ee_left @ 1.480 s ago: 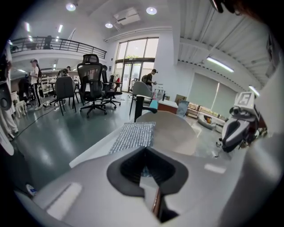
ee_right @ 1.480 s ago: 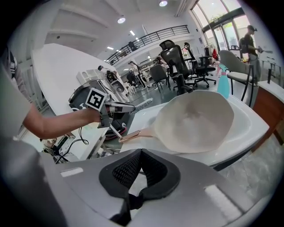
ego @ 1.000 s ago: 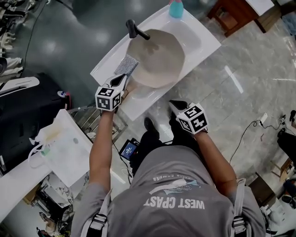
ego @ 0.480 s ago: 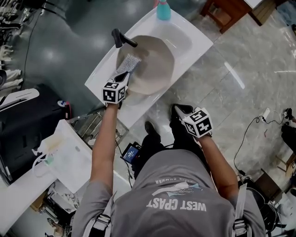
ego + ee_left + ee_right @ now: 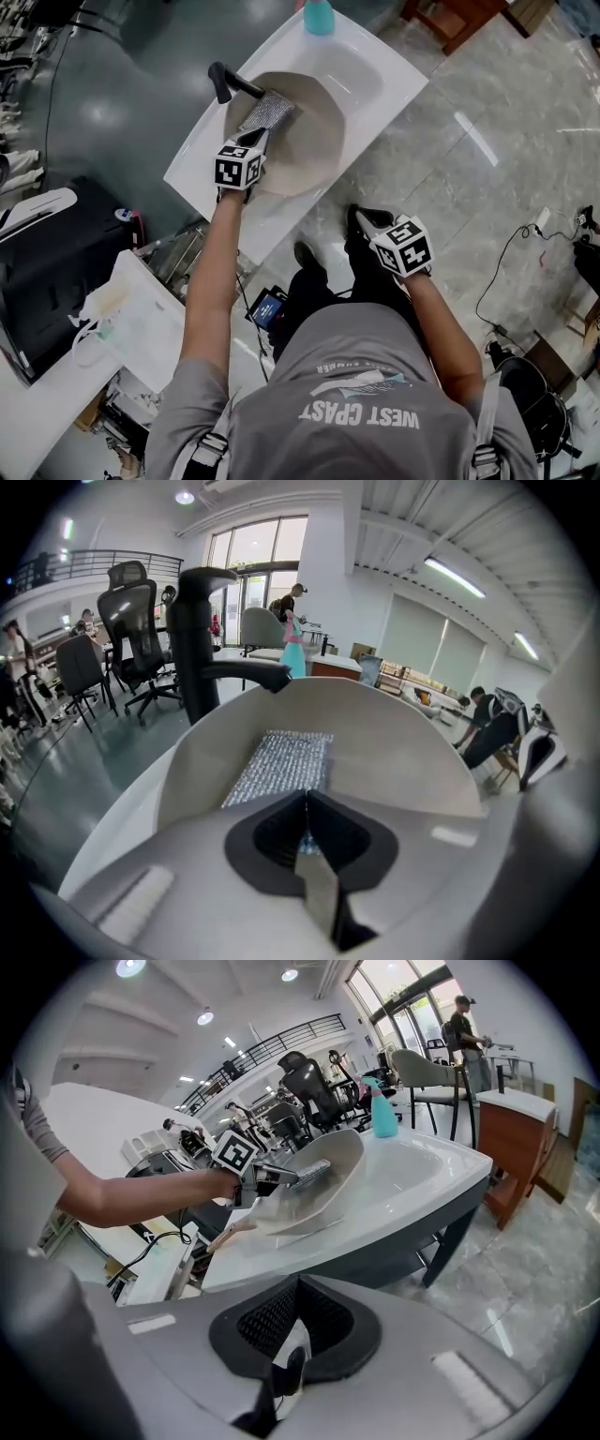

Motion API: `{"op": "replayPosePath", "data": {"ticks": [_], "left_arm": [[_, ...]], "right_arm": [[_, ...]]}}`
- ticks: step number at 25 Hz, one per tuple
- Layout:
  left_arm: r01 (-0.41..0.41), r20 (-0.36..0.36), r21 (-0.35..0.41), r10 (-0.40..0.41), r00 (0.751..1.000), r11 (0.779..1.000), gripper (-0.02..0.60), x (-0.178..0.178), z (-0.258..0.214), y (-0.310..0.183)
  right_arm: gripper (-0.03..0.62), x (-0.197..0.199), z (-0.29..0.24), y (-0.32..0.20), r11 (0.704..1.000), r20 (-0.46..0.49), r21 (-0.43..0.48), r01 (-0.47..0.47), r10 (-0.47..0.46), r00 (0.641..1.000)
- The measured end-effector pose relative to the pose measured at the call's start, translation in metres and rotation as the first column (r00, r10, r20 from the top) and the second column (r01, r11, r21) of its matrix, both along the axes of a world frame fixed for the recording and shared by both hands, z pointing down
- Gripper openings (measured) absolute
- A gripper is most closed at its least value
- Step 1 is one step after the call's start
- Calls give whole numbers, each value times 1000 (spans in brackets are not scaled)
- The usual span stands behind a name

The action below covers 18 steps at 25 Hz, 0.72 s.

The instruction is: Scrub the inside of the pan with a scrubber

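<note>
White counter (image 5: 405, 82) holds pan (image 5: 305, 141); left claw (image 5: 255, 140) clamps scrubber (image 5: 268, 111) pointing away, seemingly inside; right claw (image 5: 296, 1288) closed.

Top of teal bottle (image 5: 319, 14) cut off by upper edge, 12 o'clock of head view. Near end of scrubber (image 5: 281, 761) hidden behind closed jaws of left gripper (image 5: 306, 803). Handle of pan (image 5: 309, 131) covered by left gripper, 7 o'clock of pan, head view.

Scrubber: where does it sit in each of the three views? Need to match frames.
Head view: scrubber upper centre-left, inside the pan, near its black handle.
Left gripper view: scrubber at centre, flat on the pan's inner wall.
Right gripper view: scrubber small, upper centre, in the tilted pan.
Shared landmark: teal bottle beyond the pan.
</note>
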<state>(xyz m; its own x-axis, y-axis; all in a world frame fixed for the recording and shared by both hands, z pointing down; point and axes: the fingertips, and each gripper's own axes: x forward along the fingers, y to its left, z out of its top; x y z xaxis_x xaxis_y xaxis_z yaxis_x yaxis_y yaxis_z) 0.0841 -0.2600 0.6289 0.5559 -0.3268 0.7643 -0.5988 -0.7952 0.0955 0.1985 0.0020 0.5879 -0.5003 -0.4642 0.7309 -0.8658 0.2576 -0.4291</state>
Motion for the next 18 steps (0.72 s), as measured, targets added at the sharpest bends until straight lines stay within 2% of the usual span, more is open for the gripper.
{"op": "replayPosePath", "data": {"ticks": [9, 18], "left_arm": [[-79, 15, -39, 80, 997, 996, 5, 40, 18, -3], [-179, 4, -109, 181, 983, 978, 5, 80, 29, 35]], "right_arm": [[2, 9, 7, -8, 999, 2, -14, -37, 37, 999], [2, 15, 8, -6, 999, 4, -15, -52, 52, 999]]}}
